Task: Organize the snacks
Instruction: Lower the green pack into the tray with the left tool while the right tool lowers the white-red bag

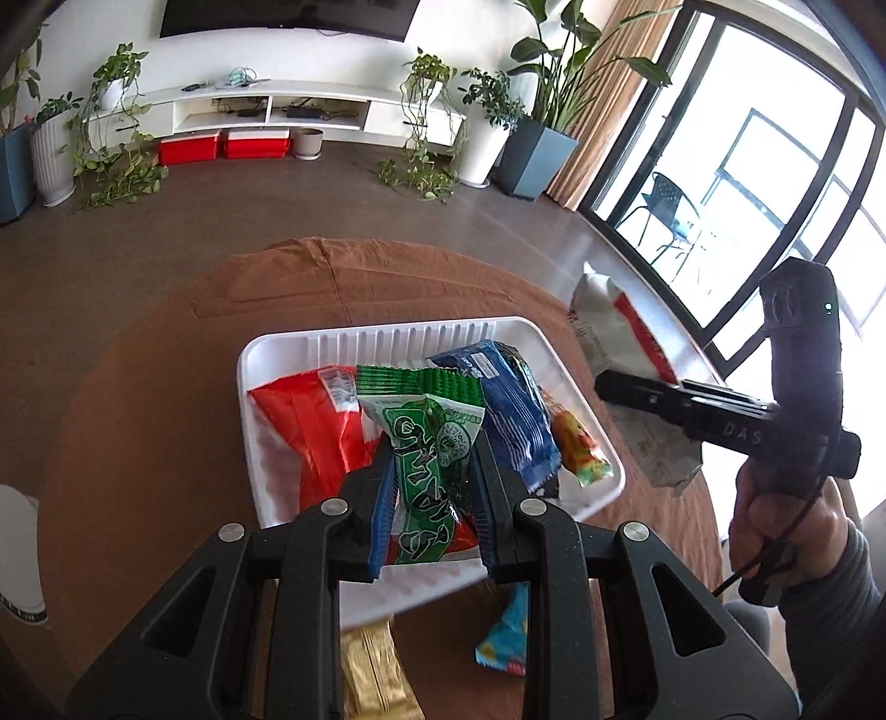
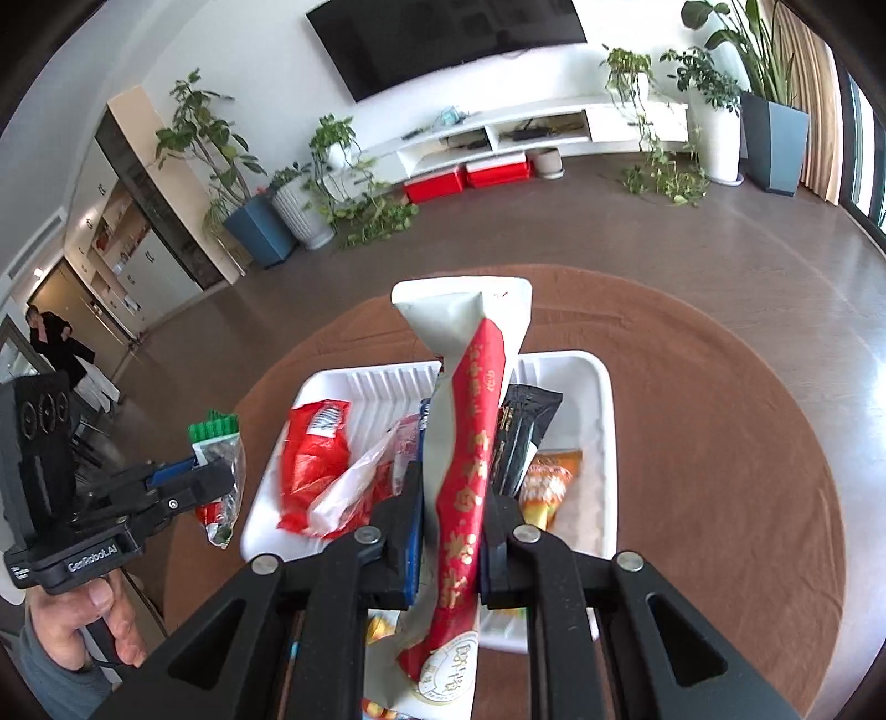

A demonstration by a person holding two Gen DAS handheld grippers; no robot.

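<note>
left wrist view: crinkled green-and-white snack packet (image 1: 426, 471) pinched between fingers (image 1: 382, 498).

Left gripper (image 1: 432, 471) jaws clamping green snack packet (image 1: 429, 471), white tray (image 1: 387, 335) beneath

Home living room; wall-mounted TV (image 2: 443, 44) over low white media console (image 1: 310, 108); potted plants (image 1: 487, 127) along wall; brown floor; curtain (image 1: 603, 111) beside glazed balcony doors (image 1: 775, 166); kitchen cabinets (image 2: 127, 232) off to side.
</note>
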